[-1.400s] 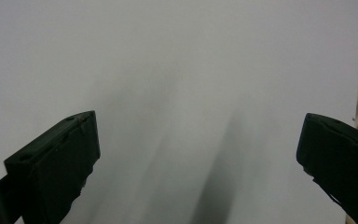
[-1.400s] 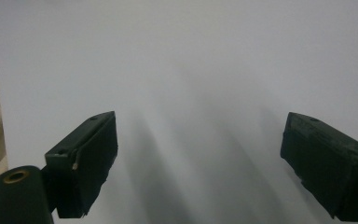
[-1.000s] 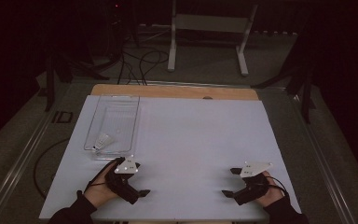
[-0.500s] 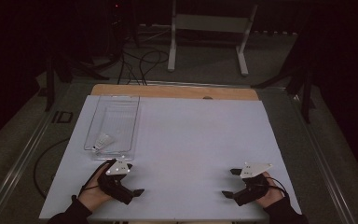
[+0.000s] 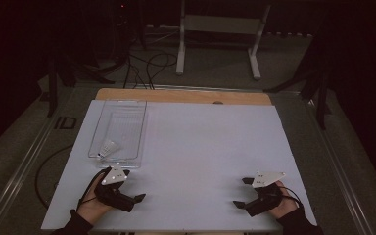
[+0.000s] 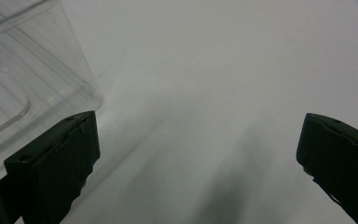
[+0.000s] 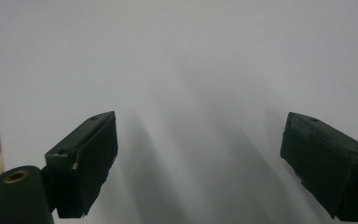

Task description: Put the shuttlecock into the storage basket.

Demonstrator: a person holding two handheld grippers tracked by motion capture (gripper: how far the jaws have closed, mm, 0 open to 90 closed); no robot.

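High view: left gripper (image 5: pixel 133 185) beside tray (image 5: pixel 98 128)

One clear plastic tray (image 5: pixel 120 128) on the table, one shuttlecock (image 5: pixel 108 148) lying inside it; one white sheet (image 5: pixel 200 147) across the top. Two grippers, left (image 5: pixel 136 188) and right (image 5: pixel 241 192).

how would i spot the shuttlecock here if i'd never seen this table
Start at the white table and find the clear plastic tray on its left side. The shuttlecock lies at the tray's near end, the tray's sole item, small and white.
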